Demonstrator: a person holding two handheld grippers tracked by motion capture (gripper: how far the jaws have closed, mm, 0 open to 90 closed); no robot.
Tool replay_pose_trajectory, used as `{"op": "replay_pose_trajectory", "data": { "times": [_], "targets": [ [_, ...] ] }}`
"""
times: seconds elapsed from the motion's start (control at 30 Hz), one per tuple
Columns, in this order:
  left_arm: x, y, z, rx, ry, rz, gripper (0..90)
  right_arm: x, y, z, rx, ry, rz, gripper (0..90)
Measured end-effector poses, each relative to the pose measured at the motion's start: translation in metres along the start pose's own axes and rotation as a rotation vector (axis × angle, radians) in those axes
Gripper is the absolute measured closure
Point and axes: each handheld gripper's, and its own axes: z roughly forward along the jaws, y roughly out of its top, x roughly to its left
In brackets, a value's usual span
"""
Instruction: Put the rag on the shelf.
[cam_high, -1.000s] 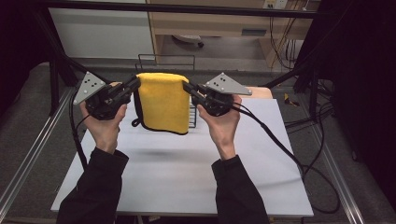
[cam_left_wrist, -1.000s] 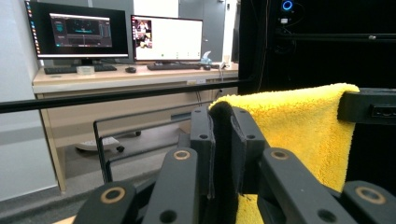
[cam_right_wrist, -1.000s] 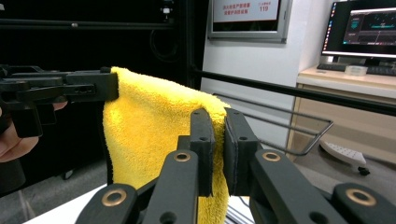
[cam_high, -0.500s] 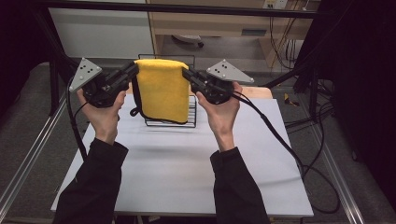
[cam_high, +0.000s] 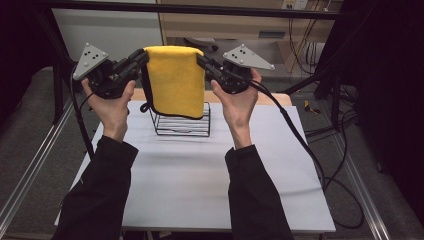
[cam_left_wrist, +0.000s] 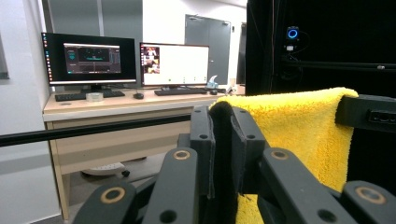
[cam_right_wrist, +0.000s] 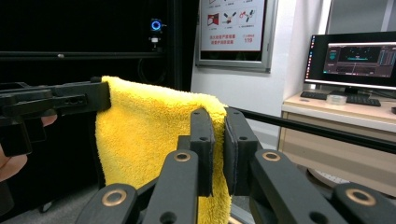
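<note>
A yellow towel (cam_high: 175, 80) with a dark hem hangs folded in the air above a black wire rack (cam_high: 182, 122). My left gripper (cam_high: 141, 56) is shut on the towel's upper left corner and my right gripper (cam_high: 202, 59) is shut on its upper right corner, both held high over the table's far side. In the left gripper view the jaws pinch the towel's edge (cam_left_wrist: 223, 135), and the yellow towel (cam_left_wrist: 294, 126) stretches away to the right. In the right gripper view the towel (cam_right_wrist: 149, 135) spreads left from the closed jaws to the other gripper (cam_right_wrist: 70, 100).
The white table (cam_high: 200, 185) lies below, with the wire rack near its far middle. Metal frame rails (cam_high: 30, 165) run along both sides. Cables (cam_high: 310, 155) trail from the right gripper over the table's right edge. A desk with monitors (cam_left_wrist: 126, 60) stands beyond.
Both hands have risen and moved away from me, lifting the towel higher above the rack. It now hangs clear of the rack's top.
</note>
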Motion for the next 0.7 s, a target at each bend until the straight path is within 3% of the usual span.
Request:
{"op": "replay_pose_trajectory", "data": {
  "times": [0.7],
  "targets": [
    [0.018, 0.038, 0.026, -0.018, 0.022, -0.013, 80.6, -0.015, 0.035, 0.03, -0.047, -0.012, -0.007, 83.7]
  ]
}}
